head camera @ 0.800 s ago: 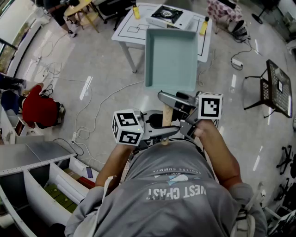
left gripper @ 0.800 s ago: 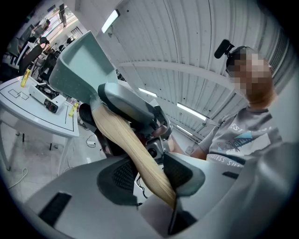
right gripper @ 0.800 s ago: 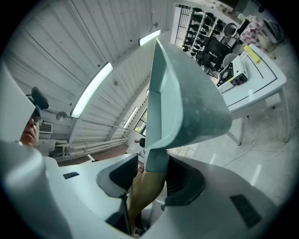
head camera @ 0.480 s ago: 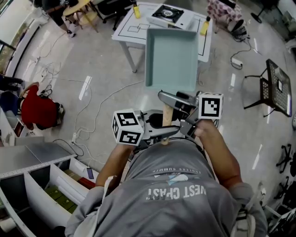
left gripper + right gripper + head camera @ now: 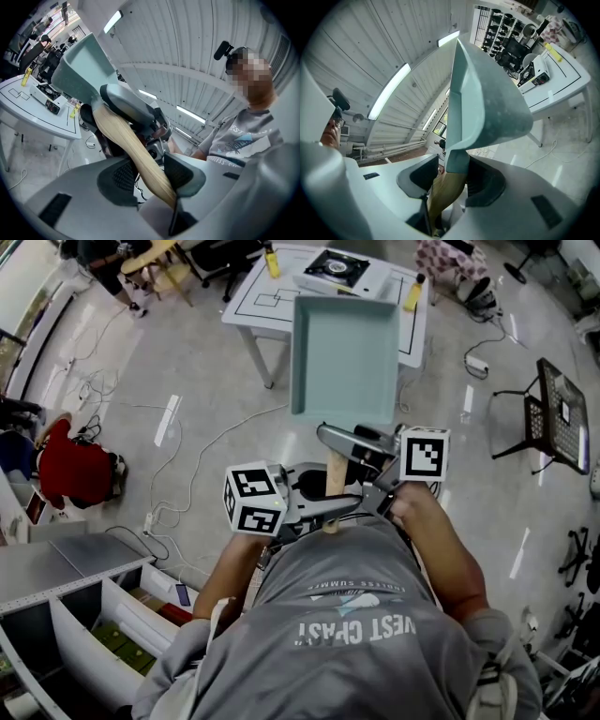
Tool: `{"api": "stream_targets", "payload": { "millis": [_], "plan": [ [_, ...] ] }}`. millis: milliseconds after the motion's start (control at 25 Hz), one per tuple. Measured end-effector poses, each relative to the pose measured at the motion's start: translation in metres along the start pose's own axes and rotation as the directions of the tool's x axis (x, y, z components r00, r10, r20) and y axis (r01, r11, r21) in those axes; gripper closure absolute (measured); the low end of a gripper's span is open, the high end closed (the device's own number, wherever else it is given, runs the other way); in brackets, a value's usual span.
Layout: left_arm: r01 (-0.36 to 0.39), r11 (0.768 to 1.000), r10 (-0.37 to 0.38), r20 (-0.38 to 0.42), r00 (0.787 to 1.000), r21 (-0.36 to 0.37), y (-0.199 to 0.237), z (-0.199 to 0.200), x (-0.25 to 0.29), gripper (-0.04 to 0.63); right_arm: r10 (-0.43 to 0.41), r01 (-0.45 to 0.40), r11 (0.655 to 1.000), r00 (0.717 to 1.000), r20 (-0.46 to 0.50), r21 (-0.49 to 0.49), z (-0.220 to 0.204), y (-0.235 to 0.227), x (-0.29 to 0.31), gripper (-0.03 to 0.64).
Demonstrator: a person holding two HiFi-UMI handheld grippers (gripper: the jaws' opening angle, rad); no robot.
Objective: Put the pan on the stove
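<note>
The left gripper (image 5: 150, 172) and right gripper (image 5: 449, 177) are both clamping the handle (image 5: 335, 479), holding the pan (image 5: 345, 357) in the air, well short of the table (image 5: 251, 298). It's the carrying step, I'd say; next it needs walking forward and lowering level onto the stove (image 5: 339, 266).

Ahead of the left gripper (image 5: 328, 514) and right gripper (image 5: 339, 448) the pan (image 5: 345, 357) filled the near space; beyond, floor (image 5: 202, 381) with a loose cable (image 5: 225, 437) lay open to the table (image 5: 258, 298), where yellow bottles (image 5: 413, 293) flanked the stove (image 5: 336, 265).
</note>
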State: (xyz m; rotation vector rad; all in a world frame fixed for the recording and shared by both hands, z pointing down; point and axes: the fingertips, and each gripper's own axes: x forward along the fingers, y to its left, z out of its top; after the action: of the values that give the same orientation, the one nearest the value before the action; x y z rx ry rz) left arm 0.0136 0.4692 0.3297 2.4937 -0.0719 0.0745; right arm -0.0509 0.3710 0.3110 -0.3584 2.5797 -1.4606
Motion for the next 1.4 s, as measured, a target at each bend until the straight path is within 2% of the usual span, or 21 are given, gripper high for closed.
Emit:
{"api": "stream_targets", "payload": {
  "millis": [440,800,1000,1400],
  "plan": [
    [-0.094,0.996,0.094,0.043,0.995,-0.006,0.054,0.045,0.037,0.44,0.066,-0.065,0.998,0.996,-0.062,0.015,0.062,-0.033,-0.007,0.443],
    [-0.172,0.985,0.173,0.095,0.98,-0.015,0.099,0.083,0.075,0.44,0.117,-0.116,0.993,0.983,-0.141,0.017,0.113,-0.062,-0.018,0.443],
    [-0.209,0.977,0.212,0.112,0.971,-0.039,0.136,0.116,0.108,0.44,0.146,-0.142,0.989,0.974,-0.173,0.038,0.159,-0.087,-0.032,0.443],
    [-0.251,0.967,0.254,0.125,0.959,-0.041,0.144,0.113,0.111,0.44,0.175,-0.168,0.985,0.964,-0.2,0.049,0.157,-0.094,-0.032,0.443]
  ]
}}
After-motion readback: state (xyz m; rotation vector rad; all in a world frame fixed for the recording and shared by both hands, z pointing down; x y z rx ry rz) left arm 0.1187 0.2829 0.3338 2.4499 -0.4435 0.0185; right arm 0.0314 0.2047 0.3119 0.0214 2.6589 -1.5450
